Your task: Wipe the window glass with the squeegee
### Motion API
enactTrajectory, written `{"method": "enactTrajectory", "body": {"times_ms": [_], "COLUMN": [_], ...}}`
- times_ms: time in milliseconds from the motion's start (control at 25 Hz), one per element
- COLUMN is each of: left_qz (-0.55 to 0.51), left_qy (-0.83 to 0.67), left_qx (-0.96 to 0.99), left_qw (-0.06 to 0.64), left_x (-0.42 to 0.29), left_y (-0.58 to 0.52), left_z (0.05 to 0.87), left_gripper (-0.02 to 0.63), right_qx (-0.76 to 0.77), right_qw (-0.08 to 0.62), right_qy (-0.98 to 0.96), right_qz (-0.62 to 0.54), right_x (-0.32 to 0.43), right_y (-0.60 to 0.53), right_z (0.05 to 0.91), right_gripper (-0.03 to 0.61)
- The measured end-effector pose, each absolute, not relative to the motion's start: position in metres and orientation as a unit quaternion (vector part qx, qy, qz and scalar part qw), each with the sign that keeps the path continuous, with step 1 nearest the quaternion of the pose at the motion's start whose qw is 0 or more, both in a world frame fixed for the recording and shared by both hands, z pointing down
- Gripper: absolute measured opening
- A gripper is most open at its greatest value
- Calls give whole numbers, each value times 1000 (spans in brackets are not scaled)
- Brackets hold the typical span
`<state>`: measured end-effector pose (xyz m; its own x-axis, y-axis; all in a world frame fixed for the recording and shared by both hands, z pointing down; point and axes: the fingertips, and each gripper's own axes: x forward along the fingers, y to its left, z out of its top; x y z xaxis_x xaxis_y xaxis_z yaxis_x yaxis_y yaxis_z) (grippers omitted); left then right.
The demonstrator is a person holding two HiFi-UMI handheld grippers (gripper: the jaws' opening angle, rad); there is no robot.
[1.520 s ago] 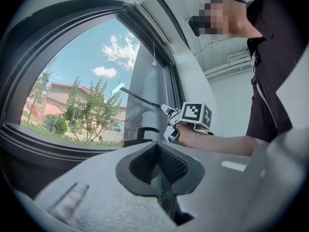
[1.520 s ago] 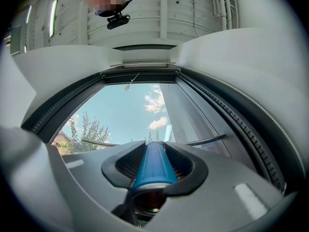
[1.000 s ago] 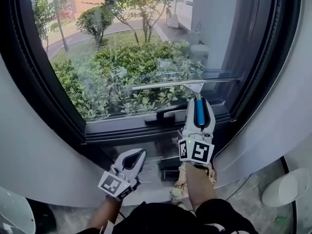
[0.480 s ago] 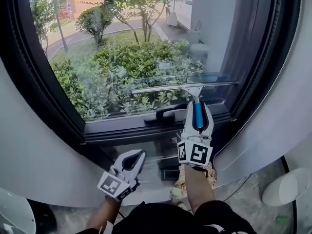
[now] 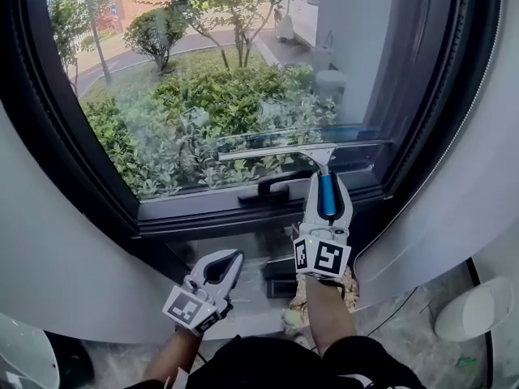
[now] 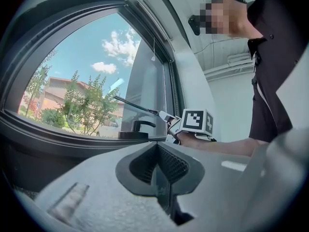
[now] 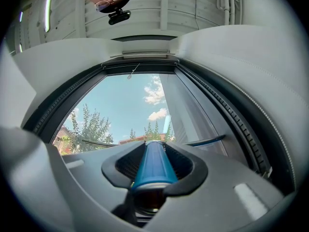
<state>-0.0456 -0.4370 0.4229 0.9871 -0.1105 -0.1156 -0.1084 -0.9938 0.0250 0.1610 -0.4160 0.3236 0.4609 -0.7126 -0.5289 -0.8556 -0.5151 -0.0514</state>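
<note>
Two tongs: right tongs (image 5: 326, 181) pinch the squeegee (image 5: 280, 149) on glass (image 5: 203, 71) (left tongs (image 5: 233, 256) pressed together).

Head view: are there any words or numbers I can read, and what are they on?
None can be read.
The left gripper and right gripper bear only black-and-white square patterns, not letters.
The squeegee shows no label.

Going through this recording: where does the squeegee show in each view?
Head view: squeegee at centre, across the lower glass, held by the right gripper.
Left gripper view: centre, slanting.
Right gripper view: blue handle between the jaws, bottom centre.
Shared landmark: dark window frame.
</note>
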Motion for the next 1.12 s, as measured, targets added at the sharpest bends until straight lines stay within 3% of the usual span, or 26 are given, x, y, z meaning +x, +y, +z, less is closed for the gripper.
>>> {"method": "enactTrajectory", "body": {"times_ms": [680,1120], "left_qz": [-54,-90], "left_qy": [-57,-65], "left_qx": [997,994], "left_qw": [14,15], "left_x": [-54,-87], "left_y": [-432,-440], "left_z": [426,401], "left_gripper": [0,0], "right_qx": [-850,-805], "right_qw": [151,204], "right_qy": [464,447], "right_qz": [199,333], "right_x": [160,123], "right_y": [-414,-413], "right_z": [347,196], "right_gripper": [133,132]}}
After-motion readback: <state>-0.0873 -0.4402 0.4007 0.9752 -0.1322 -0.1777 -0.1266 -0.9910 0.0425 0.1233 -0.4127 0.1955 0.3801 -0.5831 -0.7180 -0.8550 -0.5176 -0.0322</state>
